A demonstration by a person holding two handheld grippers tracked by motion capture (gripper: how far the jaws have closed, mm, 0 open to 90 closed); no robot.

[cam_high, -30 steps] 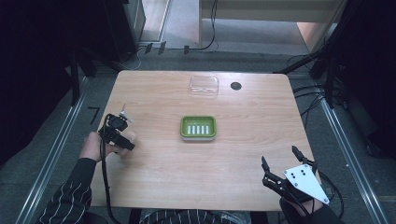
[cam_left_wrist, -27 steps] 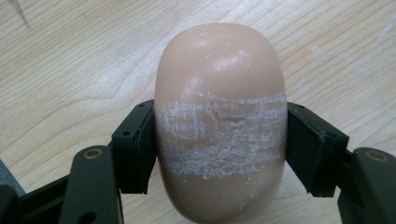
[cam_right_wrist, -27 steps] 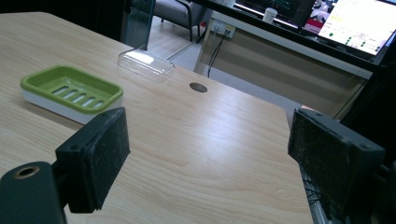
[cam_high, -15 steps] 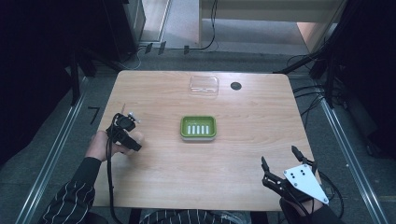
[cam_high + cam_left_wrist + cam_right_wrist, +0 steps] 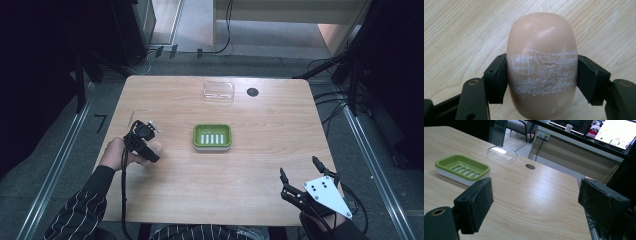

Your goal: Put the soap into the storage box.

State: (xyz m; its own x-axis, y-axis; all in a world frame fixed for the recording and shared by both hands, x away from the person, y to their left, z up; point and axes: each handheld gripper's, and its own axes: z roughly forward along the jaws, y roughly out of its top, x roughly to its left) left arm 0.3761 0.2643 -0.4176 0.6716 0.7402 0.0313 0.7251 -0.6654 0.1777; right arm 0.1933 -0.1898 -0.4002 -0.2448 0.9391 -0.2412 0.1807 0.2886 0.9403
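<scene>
A peach-coloured oval soap bar [image 5: 542, 65] with white scuff marks sits between the black jaws of my left gripper [image 5: 541, 75], which is shut on it above the wood. From above, that gripper [image 5: 152, 150] is at the table's left, the soap [image 5: 156, 147] peeking out at its tip. A green soap dish [image 5: 212, 136] with a slotted floor rests in the middle of the table, and it lies at the left [image 5: 461, 168] of the right gripper view. My right gripper [image 5: 302, 176] stands open near the front right corner, its pads [image 5: 477, 200] wide apart.
A clear plastic lid [image 5: 218, 92] lies at the table's far side, next to a dark round cable hole [image 5: 252, 92]. The same lid [image 5: 502, 154] lies beyond the dish. Cables and metal rails run along the floor on both sides.
My left gripper has moved to the right, toward the green dish, carrying the soap. The right gripper has stayed in place.
</scene>
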